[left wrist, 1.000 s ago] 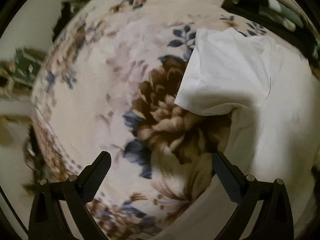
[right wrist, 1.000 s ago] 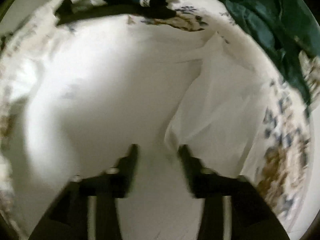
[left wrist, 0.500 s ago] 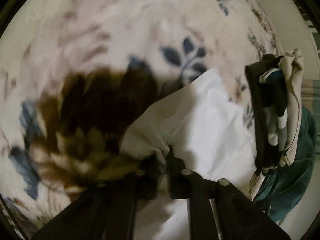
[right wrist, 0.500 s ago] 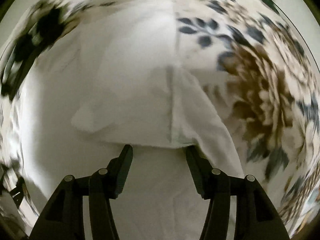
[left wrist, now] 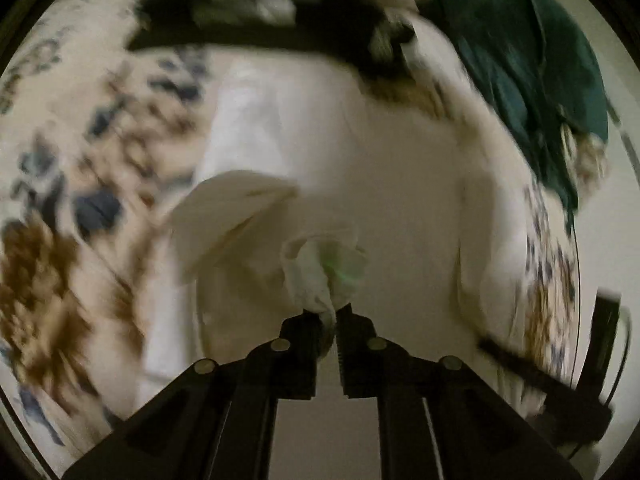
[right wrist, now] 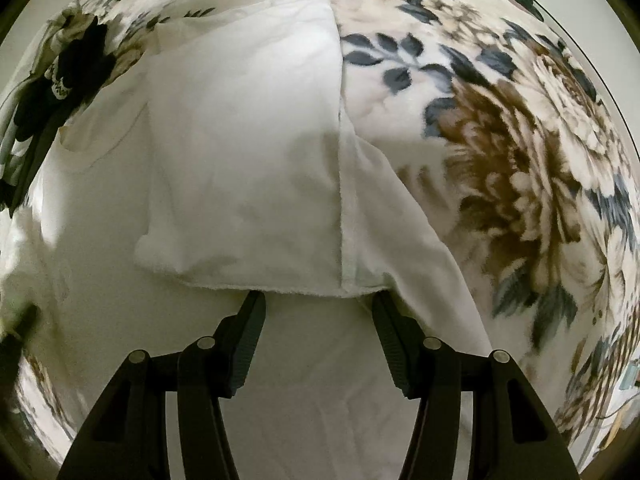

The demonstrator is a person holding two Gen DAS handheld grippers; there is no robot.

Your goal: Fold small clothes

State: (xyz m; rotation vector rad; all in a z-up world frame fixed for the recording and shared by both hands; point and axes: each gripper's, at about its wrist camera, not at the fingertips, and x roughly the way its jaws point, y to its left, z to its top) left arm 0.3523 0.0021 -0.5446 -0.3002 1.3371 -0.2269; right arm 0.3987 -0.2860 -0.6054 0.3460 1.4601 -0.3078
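Observation:
A white garment lies spread on a floral blanket. My left gripper pinches a bunched corner of it, lifted off the rest. Its jaws are opening slightly, with the cloth still squeezed between the pads. The left wrist view is blurred. In the right wrist view the same white garment has one flap folded over, with a straight hem along its near edge. My right gripper points straight down at that hem. It is open, and its fingertips are tucked just under the flap's edge.
A dark green cloth and a pile of dark clothes lie at the far side of the blanket. The dark clothes sit at the left in the right wrist view. A black object crosses the lower right of the left wrist view.
My left gripper went from wide open over the blanket to closed on the garment's corner, then swung across, dragging the cloth. My right gripper rolled and settled at the folded hem.

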